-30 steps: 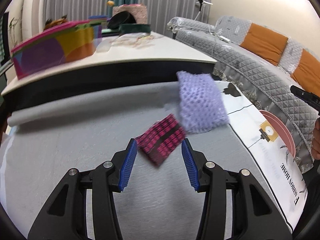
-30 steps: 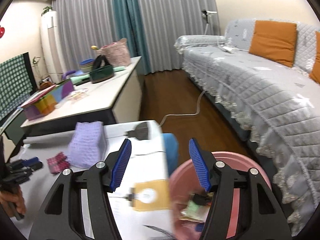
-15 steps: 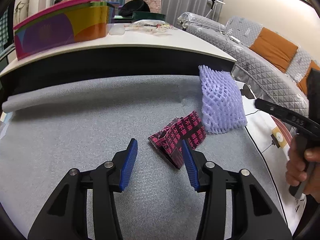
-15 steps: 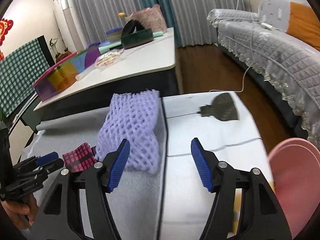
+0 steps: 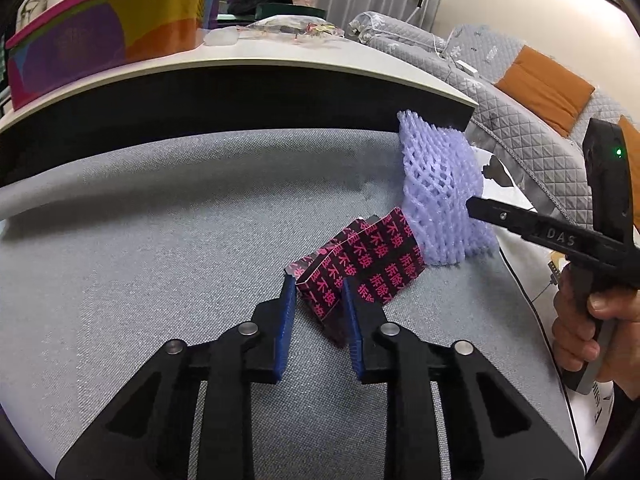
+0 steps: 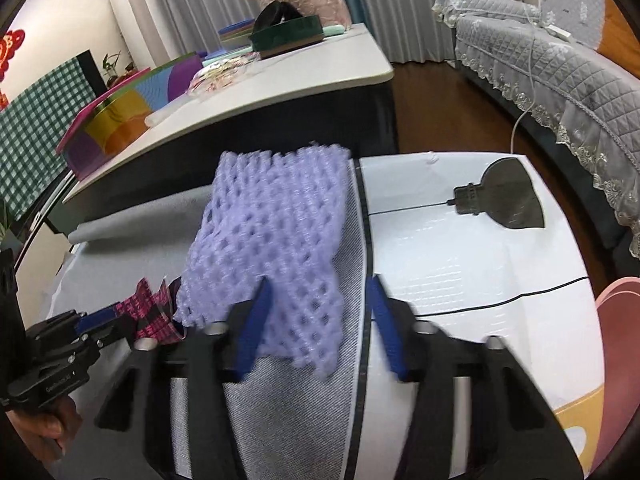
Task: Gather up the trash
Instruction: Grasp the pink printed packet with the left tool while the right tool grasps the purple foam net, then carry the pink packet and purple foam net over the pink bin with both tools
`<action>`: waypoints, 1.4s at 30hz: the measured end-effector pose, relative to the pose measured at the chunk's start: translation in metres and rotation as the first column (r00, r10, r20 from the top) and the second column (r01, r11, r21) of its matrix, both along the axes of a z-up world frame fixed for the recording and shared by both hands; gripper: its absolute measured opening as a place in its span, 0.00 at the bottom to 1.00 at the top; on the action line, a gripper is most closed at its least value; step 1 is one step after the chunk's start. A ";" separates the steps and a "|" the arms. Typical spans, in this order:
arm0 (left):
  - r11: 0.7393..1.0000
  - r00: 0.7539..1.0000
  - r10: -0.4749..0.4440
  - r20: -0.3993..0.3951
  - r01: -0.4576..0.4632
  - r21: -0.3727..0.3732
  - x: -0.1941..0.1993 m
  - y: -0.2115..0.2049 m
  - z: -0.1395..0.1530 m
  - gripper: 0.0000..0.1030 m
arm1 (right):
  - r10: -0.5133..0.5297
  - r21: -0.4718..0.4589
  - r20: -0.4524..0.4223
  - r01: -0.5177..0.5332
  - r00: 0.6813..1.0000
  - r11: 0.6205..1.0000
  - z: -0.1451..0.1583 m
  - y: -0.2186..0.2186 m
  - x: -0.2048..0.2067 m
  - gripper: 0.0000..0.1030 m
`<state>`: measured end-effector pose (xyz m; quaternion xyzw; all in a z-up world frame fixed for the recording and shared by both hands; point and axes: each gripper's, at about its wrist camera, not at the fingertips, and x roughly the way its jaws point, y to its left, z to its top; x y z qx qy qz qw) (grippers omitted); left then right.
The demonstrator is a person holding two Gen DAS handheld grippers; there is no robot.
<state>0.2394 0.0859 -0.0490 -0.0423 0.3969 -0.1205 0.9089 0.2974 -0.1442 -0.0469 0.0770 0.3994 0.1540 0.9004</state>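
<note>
A folded black wrapper with pink print (image 5: 360,268) lies on the grey mat (image 5: 160,240). Its near corner sits between the blue pads of my left gripper (image 5: 318,284), whose jaws are closing and touch it on both sides. Right behind it stands a lilac foam net (image 5: 440,200). In the right wrist view the foam net (image 6: 276,228) fills the middle, and its lower right part lies between the closing jaws of my right gripper (image 6: 320,280). The right pad stands clear of the net. The left gripper (image 6: 104,320) shows at the left edge, on the wrapper (image 6: 148,312).
A pink bin (image 6: 620,340) stands at the right edge beside a white printed sheet (image 6: 460,260). Behind the mat runs a low table (image 5: 280,64) with a multicoloured box (image 5: 100,36) and clutter. A grey quilted sofa (image 6: 560,80) lines the right side.
My left gripper came forward and down onto the wrapper and its jaws narrowed around it. My right gripper swung from over the pink bin to the foam net and narrowed too.
</note>
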 end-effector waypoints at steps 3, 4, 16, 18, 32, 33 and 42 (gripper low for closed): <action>1.000 1.000 -0.007 0.008 0.007 -0.006 -0.001 0.000 0.005 0.16 | 0.031 0.000 -0.001 -0.031 1.000 1.000 0.001 0.002 -0.005 0.16; 1.000 1.000 -0.008 0.012 0.008 -0.003 -0.002 0.000 0.007 0.16 | 0.038 -0.004 0.004 -0.038 0.999 0.999 0.003 0.003 -0.007 0.11; 0.998 0.999 -0.011 0.045 0.009 0.060 -0.023 -0.010 0.035 0.09 | 0.056 -0.042 0.099 -0.052 0.994 0.998 0.048 -0.008 -0.043 0.09; 0.998 0.999 -0.011 0.049 0.008 0.067 -0.025 -0.011 0.038 0.09 | 0.059 -0.045 0.106 -0.054 0.993 0.997 0.054 -0.011 -0.050 0.09; 0.995 0.995 -0.032 0.089 0.024 0.094 -0.049 -0.032 0.065 0.09 | 0.043 -0.079 0.151 -0.031 0.988 0.996 0.079 -0.055 -0.091 0.09; 0.995 0.995 -0.035 0.091 0.027 0.095 -0.049 -0.035 0.067 0.09 | 0.039 -0.083 0.153 -0.027 0.987 0.996 0.080 -0.059 -0.093 0.09; 0.995 0.990 -0.071 0.120 0.063 0.071 -0.050 -0.068 0.078 0.09 | 0.040 -0.119 0.189 -0.018 0.981 0.993 0.099 -0.098 -0.114 0.09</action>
